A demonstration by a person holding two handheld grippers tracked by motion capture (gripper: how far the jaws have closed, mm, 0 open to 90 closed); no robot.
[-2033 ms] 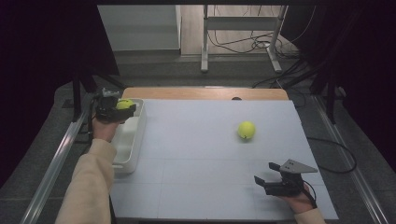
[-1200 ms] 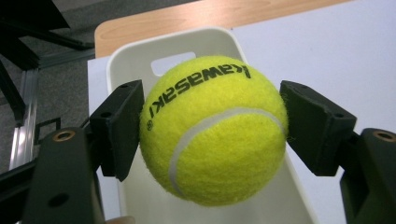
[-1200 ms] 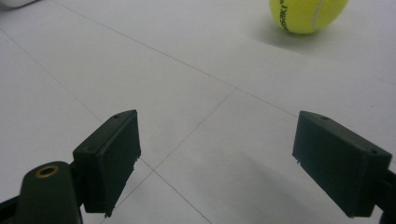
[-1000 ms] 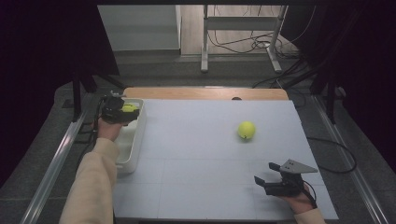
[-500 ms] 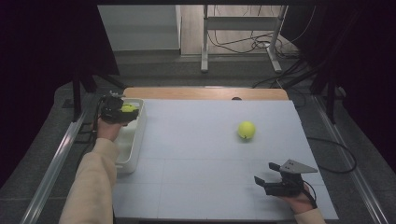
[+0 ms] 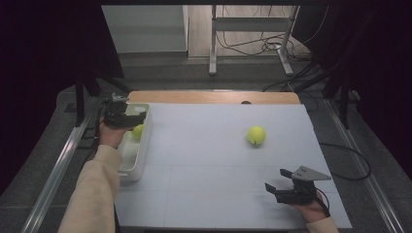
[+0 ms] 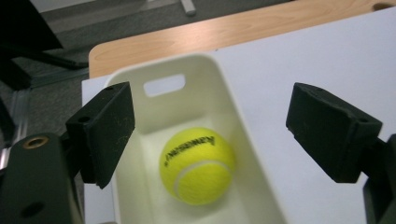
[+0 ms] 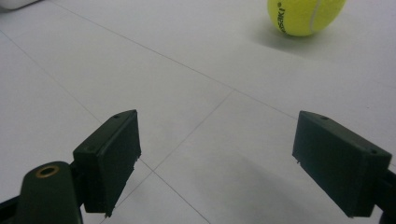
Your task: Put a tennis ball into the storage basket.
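The left gripper [image 6: 127,118] is held over the far end of a white bin [image 6: 142,145] at the left edge of the counter [image 6: 209,160], jaws spread wide with nothing between them. In the left gripper view a yellow tennis ball [image 7: 196,164] is seen lying on the bin floor [image 7: 219,93], below the jaws and clear of both; the placing over the bin reads as a drop point, the walls being there to stop a ball from rolling off. A slot handle is cut in the bin's end wall. A second tennis ball [image 6: 256,135] is left loose on the white surface, right of centre, well apart from the bin. The right gripper [image 6: 283,187] is rested low near the front right corner, jaws likewise wide open and empty, and is pointed toward that loose ball [image 8: 306,15], which is seen at the top of the right gripper view, some way ahead. The posture is judged to be one of readiness for a pick, not contact.
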